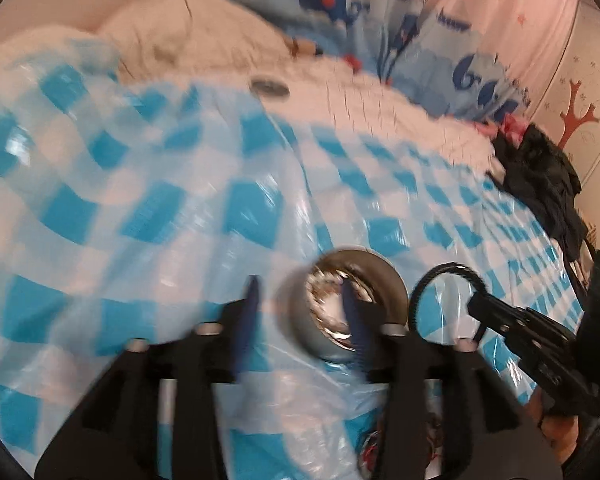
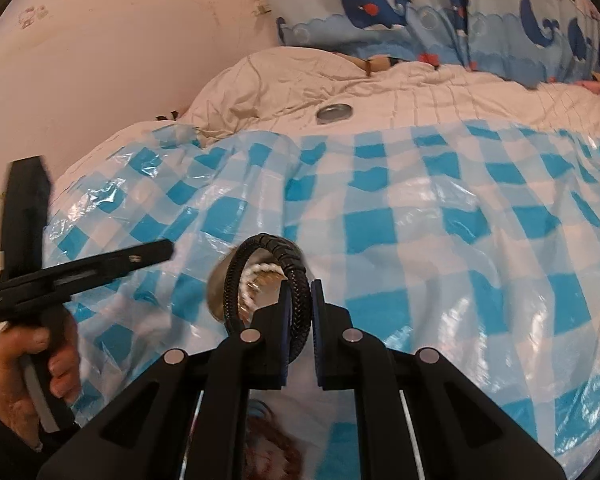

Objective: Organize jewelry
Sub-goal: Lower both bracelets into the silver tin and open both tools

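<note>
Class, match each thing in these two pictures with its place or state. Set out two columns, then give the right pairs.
Things:
1. bracelet
2. tin
3. lid
4. left gripper

Places or states:
A. lying far back on the white quilt
B. open, one finger over the tin's mouth
C. pinched in the right gripper
D. on the checked sheet, jewelry inside

Pairs: 1-C, 2-D, 3-A, 4-B

Black left gripper [image 1: 300,304] and right gripper [image 2: 298,308], blue pads, silver screws, bare-skinned hand [image 2: 28,376]
</note>
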A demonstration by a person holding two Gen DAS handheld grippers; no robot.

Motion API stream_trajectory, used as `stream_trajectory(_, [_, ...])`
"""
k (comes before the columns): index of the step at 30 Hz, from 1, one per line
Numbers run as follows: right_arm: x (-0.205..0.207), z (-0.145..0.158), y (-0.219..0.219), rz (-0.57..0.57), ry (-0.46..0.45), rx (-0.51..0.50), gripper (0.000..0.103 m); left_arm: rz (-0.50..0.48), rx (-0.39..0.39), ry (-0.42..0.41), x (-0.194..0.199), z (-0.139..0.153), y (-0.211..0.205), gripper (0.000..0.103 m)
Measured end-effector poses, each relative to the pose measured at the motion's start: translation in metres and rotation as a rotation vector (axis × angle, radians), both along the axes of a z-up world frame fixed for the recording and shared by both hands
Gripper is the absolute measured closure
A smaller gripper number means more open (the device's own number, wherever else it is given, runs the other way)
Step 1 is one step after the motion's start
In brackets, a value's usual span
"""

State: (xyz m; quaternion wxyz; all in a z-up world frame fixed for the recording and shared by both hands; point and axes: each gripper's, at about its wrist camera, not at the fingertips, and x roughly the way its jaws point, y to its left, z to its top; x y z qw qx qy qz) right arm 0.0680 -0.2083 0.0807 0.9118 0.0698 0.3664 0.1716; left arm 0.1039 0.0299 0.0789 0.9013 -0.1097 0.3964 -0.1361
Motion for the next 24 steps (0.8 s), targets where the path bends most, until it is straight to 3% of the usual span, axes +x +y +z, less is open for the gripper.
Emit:
stream_trajectory(5, [0.021, 0.004, 0.038, 0.037, -0.014, -0.042, 0.093, 0.019, -0.008, -0.01, -0.01, 0.01, 0.021, 0.056])
stream_trajectory(8, [0.038, -0.014, 0.05, 0.019, 0.031, -0.099, 0.092, -0.001, 0.006, -0.019, -0.015, 0.015, 0.021, 0.055])
stream_trajectory(9, [0.042, -0.019, 0.049, 0.014, 0.05, -0.098, 0.087, -0.005, 0.014, -0.024, -0.018, 0.016, 0.022, 0.054])
stream_trajectory(10, [0.044, -0.024, 0.044, -0.001, 0.07, -0.09, 0.074, -0.011, 0.025, -0.027, -0.021, 0.017, 0.021, 0.053])
stream_trajectory(11, [0.044, -0.024, 0.04, -0.014, 0.072, -0.084, 0.067, -0.016, 0.034, -0.03, -0.024, 0.018, 0.022, 0.051])
stream_trajectory(15, [0.024, -0.002, 0.019, -0.056, 0.021, -0.07, 0.06, -0.037, 0.062, -0.045, -0.039, 0.021, 0.019, 0.046])
stream_trajectory(18, [-0.005, 0.012, 0.001, -0.081, -0.008, -0.06, 0.048, -0.059, 0.071, -0.044, -0.049, 0.021, 0.016, 0.044])
stream_trajectory(24, [-0.04, -0.014, -0.031, -0.131, 0.106, -0.024, 0.048, -0.187, 0.068, 0.006, -0.067, 0.003, -0.013, 0.044])
